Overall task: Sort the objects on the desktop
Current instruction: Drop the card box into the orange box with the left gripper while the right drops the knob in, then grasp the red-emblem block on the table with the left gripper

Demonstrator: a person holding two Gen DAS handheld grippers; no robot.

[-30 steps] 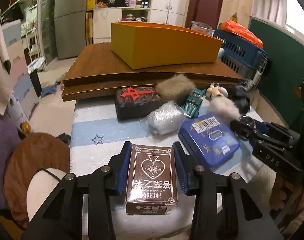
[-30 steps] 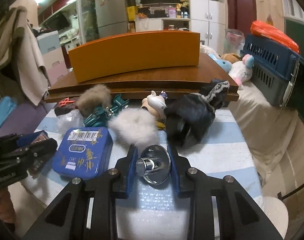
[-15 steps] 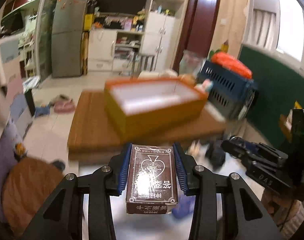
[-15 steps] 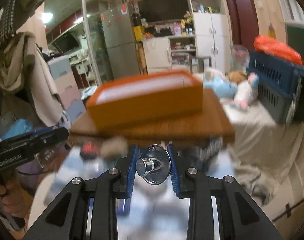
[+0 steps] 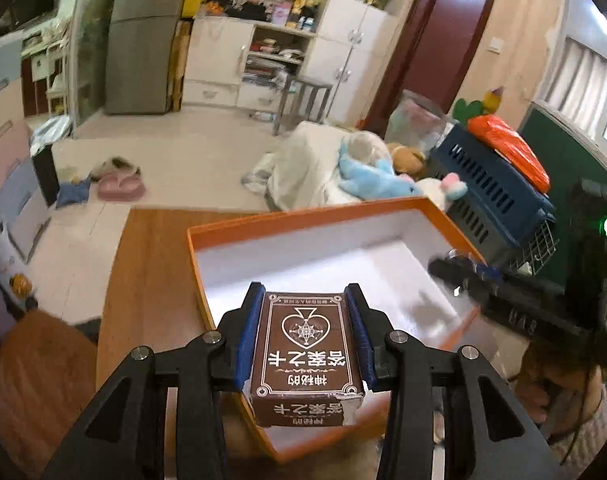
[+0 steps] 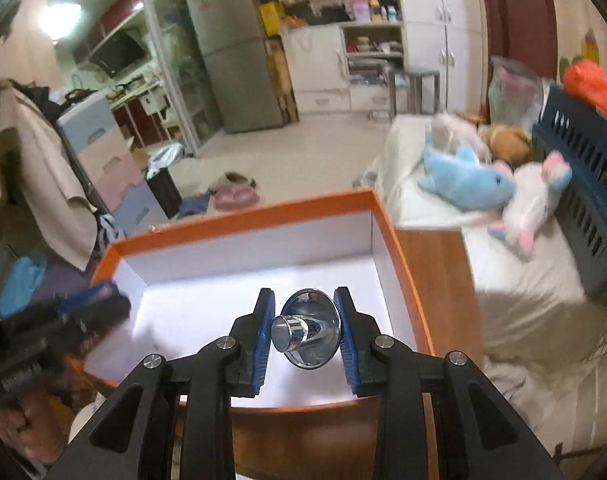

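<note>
Left gripper has its jaws clamped on a brown card box, held over the near edge of the orange box with the white inside, which sits on the wooden table. Right gripper has its jaws clenched on a shiny chrome knob, hanging above that same box's white floor, with the other gripper blurred at the left.

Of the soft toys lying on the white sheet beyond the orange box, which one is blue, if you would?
The blue plush dolphin-like toy, lying nearest the orange box. The one to its right is white with pink ears, and the one behind is brown.
</note>
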